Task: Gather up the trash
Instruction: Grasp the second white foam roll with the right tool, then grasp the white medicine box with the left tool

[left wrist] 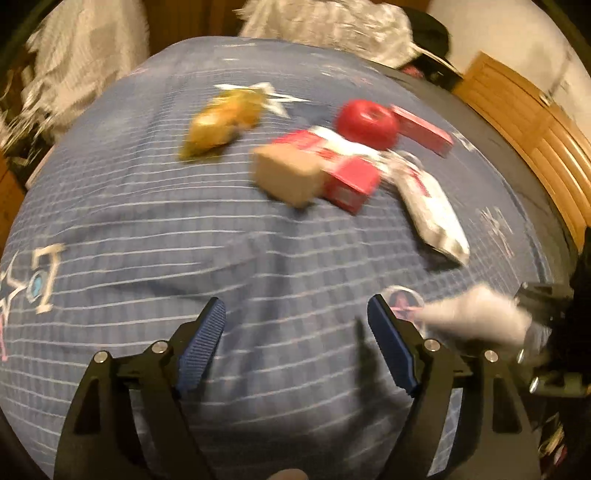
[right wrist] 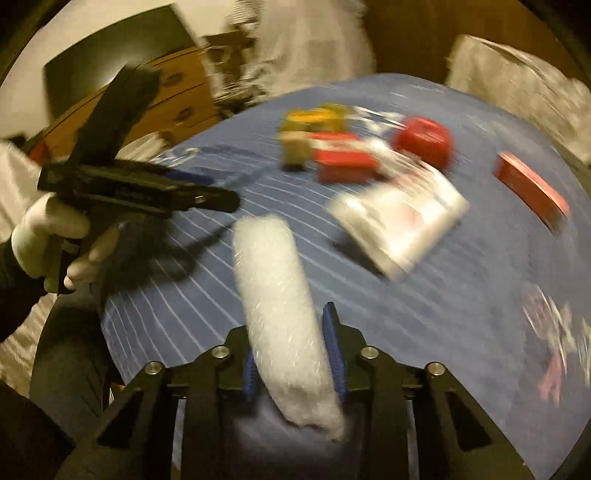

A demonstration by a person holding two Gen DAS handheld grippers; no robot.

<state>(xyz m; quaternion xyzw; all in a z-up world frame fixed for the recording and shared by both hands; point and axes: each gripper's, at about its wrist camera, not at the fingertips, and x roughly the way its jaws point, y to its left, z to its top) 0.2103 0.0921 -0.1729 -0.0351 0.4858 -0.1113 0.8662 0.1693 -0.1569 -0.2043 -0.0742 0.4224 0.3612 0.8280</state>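
Note:
My right gripper (right wrist: 291,332) is shut on a white roll of bubble wrap (right wrist: 277,295), which sticks out ahead of the blue pads over the blue checked bedcover (right wrist: 443,314). My left gripper (left wrist: 295,306) is open with nothing between its fingers, low over the cover. From the right wrist view the left gripper (right wrist: 207,192) shows at the left, held by a white-gloved hand (right wrist: 44,229). Ahead lie a yellow wrapper (left wrist: 221,122), a tan cardboard cube (left wrist: 288,173), red boxes (left wrist: 351,181), a red round thing (left wrist: 369,123) and a white packet (left wrist: 432,210). The bubble wrap (left wrist: 476,314) also appears at the left wrist view's right edge.
Another red box (right wrist: 528,188) lies apart at the right. A wooden dresser (right wrist: 177,99) stands beyond the bed's left side and a wooden frame (left wrist: 524,114) along its right. Pale cloth (left wrist: 332,26) is bunched at the far end. Both views are blurred.

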